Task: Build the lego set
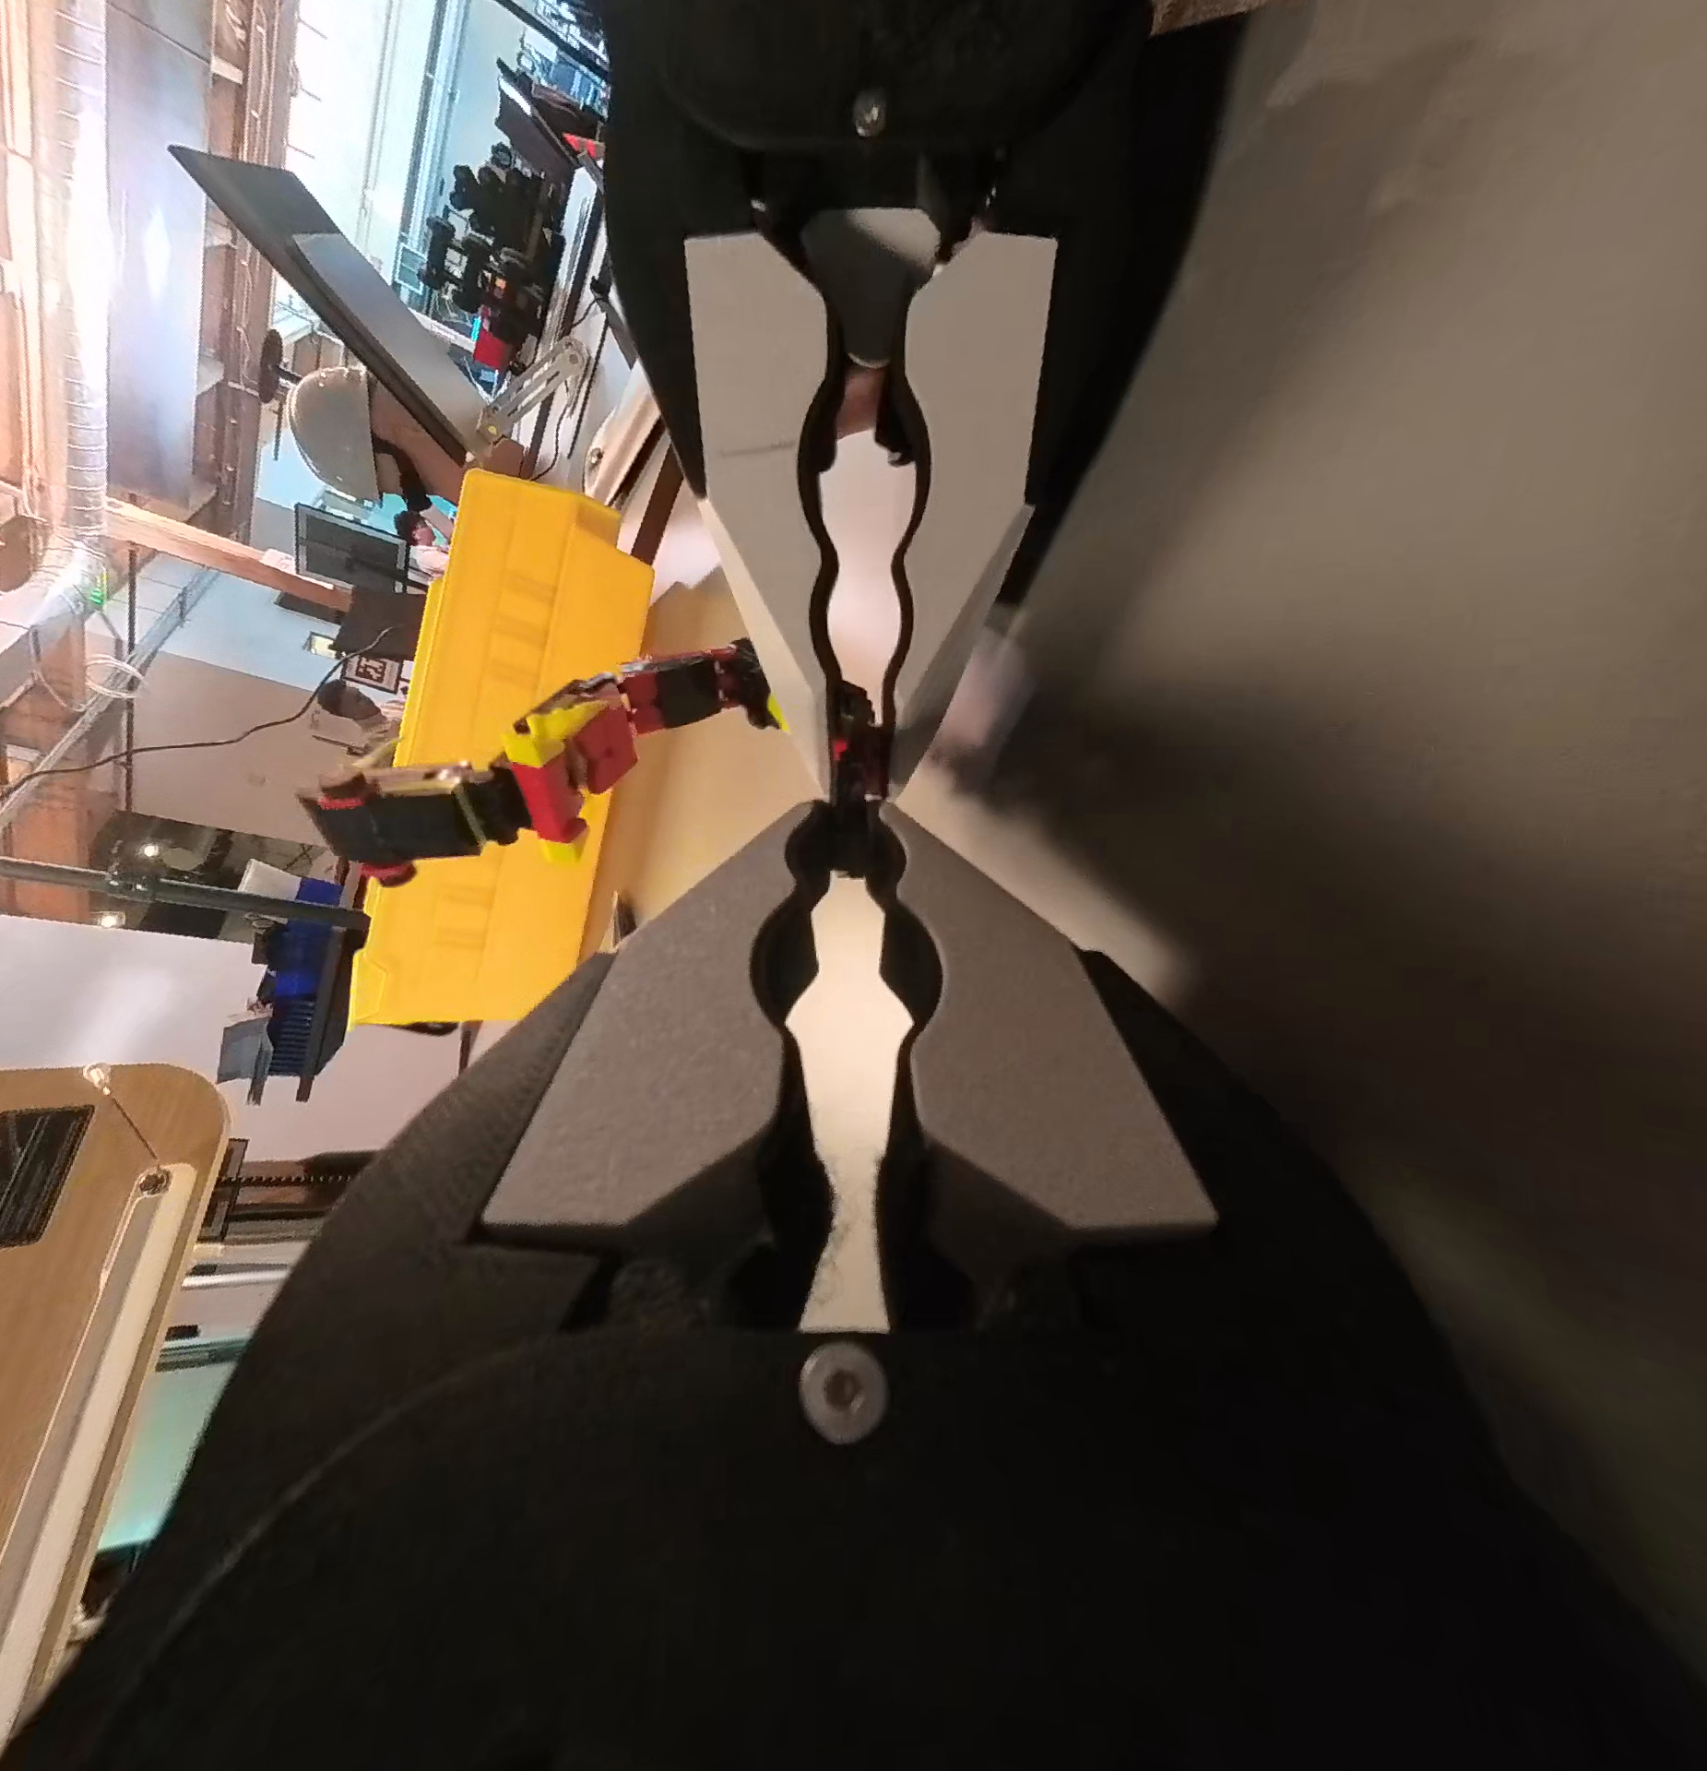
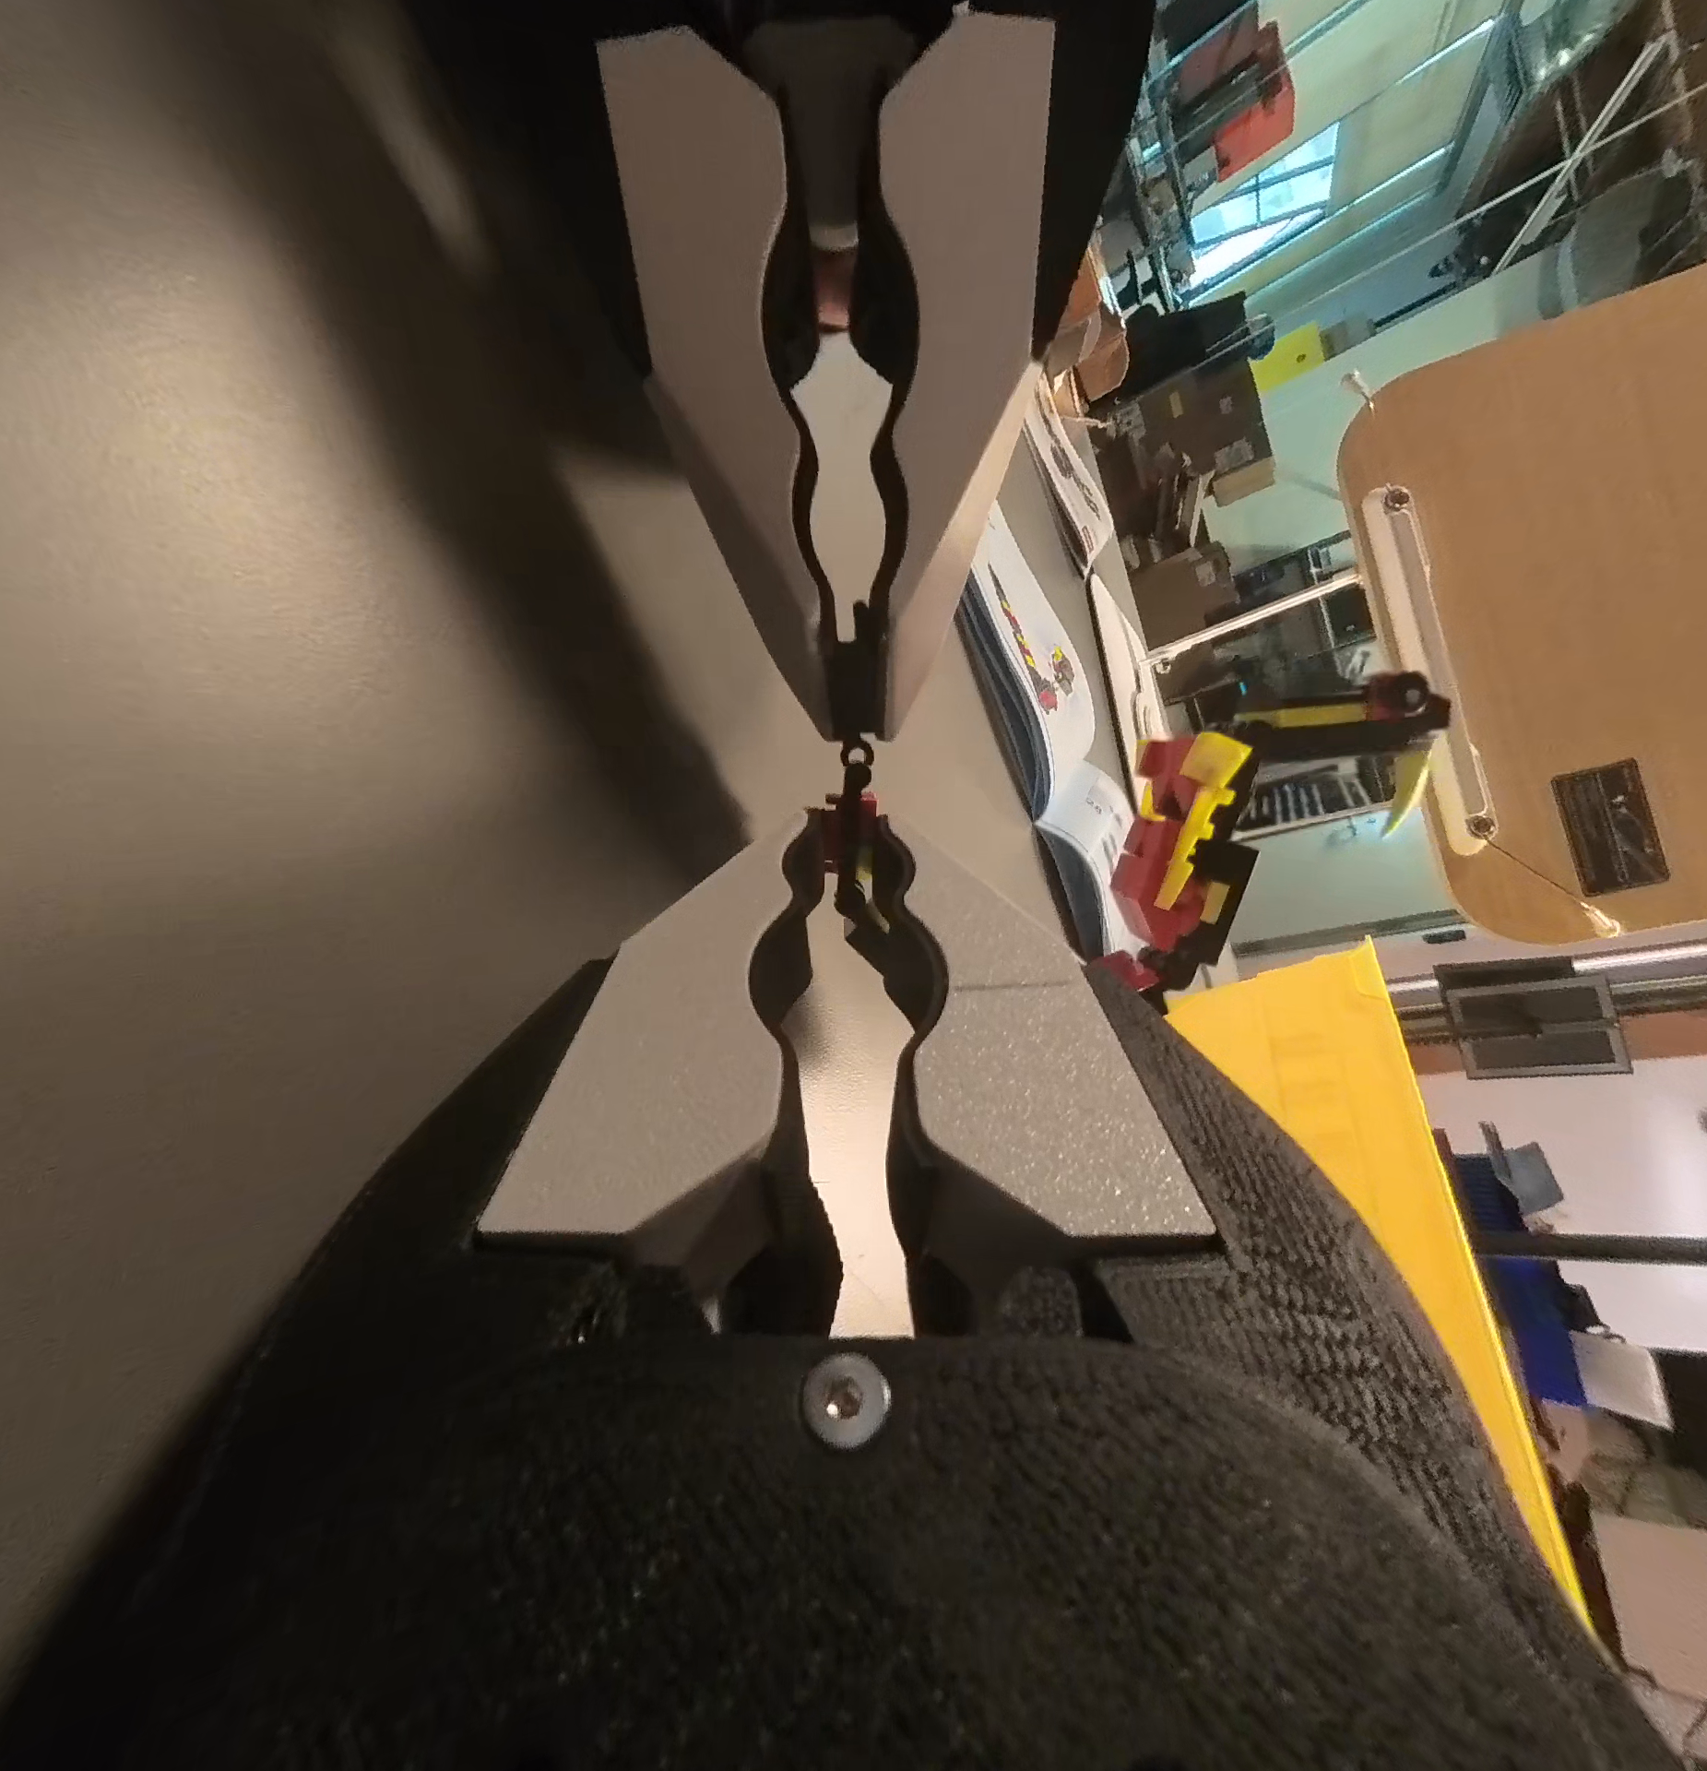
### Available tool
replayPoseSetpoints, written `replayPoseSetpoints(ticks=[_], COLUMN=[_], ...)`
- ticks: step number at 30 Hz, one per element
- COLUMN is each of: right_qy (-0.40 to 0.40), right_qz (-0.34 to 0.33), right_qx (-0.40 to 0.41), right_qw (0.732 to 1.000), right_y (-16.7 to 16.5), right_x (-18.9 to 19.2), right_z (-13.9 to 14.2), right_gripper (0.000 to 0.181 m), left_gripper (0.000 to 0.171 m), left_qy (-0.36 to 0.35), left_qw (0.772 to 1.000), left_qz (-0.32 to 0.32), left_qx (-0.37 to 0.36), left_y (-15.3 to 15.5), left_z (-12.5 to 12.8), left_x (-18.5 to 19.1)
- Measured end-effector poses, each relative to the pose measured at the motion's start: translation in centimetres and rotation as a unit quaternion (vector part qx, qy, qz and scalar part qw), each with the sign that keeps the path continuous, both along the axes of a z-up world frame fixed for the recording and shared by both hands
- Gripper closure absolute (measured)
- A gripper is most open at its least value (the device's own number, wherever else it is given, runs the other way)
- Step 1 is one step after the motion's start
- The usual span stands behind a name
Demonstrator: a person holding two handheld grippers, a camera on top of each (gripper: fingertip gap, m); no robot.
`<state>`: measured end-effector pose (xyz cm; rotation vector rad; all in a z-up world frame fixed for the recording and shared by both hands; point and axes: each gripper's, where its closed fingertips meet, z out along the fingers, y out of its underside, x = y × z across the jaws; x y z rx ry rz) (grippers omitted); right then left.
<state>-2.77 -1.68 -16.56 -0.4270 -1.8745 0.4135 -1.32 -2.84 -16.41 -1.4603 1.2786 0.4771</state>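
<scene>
A red, black and yellow lego model hangs in the air as a jointed chain. My right gripper is shut on one red and black end of it; the rest of the model sticks out to the side. My left gripper is shut on a small black piece with a ball end. The two grippers face each other tip to tip, with the black piece almost touching the held end of the model. The right gripper and the left gripper each also show in the other's view.
A grey table fills one side of both views. A yellow bin stands behind the model. An open instruction booklet lies on the table. A wooden board stands farther off, also in the left wrist view. My two grippers' fingertips are within a few centimetres of each other.
</scene>
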Motion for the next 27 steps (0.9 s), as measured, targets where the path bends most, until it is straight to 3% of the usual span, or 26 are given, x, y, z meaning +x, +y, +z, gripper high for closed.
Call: replayPoseSetpoints(ticks=[27], right_qy=[0.006], right_qz=[-0.060], right_qx=[0.041], right_qw=[0.997], right_y=[1.1], right_x=[-0.1], right_z=[-0.2], right_gripper=[0.175], left_gripper=[0.167], left_qy=[0.016], left_qw=[0.998], left_qz=[0.058], left_qx=[-0.007], left_y=[1.0], left_z=[-0.3], left_x=[-0.7])
